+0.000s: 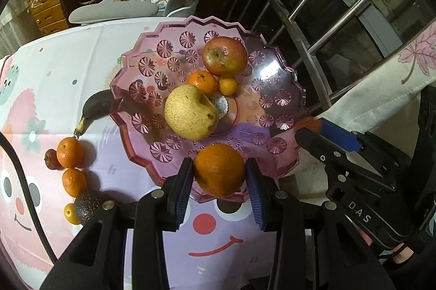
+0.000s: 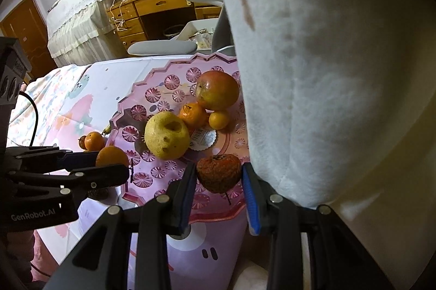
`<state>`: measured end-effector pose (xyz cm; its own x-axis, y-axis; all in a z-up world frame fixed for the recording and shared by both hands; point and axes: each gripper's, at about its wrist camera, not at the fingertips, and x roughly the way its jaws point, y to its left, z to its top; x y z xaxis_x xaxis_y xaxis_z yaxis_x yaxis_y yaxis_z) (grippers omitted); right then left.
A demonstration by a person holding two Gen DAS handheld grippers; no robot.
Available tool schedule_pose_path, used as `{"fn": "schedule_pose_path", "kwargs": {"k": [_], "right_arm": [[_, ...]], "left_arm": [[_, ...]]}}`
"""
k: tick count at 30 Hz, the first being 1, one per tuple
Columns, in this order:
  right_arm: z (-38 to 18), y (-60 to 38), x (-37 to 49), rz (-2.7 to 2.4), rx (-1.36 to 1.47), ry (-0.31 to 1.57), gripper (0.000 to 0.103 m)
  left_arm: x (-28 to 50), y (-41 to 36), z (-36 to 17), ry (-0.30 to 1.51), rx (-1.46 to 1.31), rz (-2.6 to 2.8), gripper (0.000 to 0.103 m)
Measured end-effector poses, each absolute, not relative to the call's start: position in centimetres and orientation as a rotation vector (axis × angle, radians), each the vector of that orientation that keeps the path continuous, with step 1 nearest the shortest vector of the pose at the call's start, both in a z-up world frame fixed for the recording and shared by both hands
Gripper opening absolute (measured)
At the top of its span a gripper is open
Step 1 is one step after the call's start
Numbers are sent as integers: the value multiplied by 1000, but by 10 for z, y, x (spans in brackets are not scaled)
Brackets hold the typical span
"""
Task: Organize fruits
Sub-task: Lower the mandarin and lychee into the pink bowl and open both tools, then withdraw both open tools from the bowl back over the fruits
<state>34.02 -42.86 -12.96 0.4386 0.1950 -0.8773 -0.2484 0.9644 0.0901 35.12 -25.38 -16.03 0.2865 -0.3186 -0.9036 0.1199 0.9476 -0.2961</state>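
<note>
1. Pink cartoon tablecloth [image 1: 81, 66] covers the whole table, smiley faces and all, with a white curtain [image 2: 340, 72] hanging right against the plate's right side.
2. Next biggest is the pink cut-glass plate [image 1: 272, 66] with a zigzag rim, sitting on the cloth.
3. On the plate: a yellow pear [image 1: 190, 113] in the middle, a red apple [image 1: 224, 55] behind it, and a tangerine [image 1: 201, 81] plus a tiny kumquat [image 1: 228, 85] wedged between them, all touching.
4. Left gripper [image 1: 220, 175] has its fingers clamped on an orange [image 1: 220, 170], held over the plate's near rim.
5. Right gripper [image 2: 219, 175] is squeezed onto a shrivelled reddish-brown fruit [image 2: 219, 173], also over the near part of the plate, just beside the curtain.
6. Off the plate, on the cloth to its left: a blackened banana [image 1: 95, 104] poking out from under the rim, two more tangerines [image 1: 70, 153], a small wrinkled brown fruit [image 1: 51, 159] touching one of them, a dark avocado [image 1: 88, 205] and another little orange one [image 1: 69, 213] beside it.
</note>
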Motion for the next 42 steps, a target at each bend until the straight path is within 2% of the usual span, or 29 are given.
{"fn": "schedule_pose_path", "kwargs": {"k": [5,17,19,21,25,39,42], "right_arm": [[-130,-429,341,267,-35,1076,40],[-133,-412,329,272,15,1095,41],[-135,-406,325,270,43,1105,41],[-139,-398,319,275,61,1124,41],[-144,-381,305,292,78,1158,41],[-172,-321,253,290,169,1306,41],[-178,-309,245,259,193,1337,40]], "left_arm": [[346,-247,-155,1231,-200,-299,40],[307,-199,-152,1250,-262,-204,43],[297,-188,-155,1266,-269,-174,49],[287,-179,-156,1270,-275,-154,50],[264,-158,-157,1276,-287,-115,57],[204,-70,-165,1324,-302,-34,64],[196,-49,-164,1321,-290,-38,72]]}}
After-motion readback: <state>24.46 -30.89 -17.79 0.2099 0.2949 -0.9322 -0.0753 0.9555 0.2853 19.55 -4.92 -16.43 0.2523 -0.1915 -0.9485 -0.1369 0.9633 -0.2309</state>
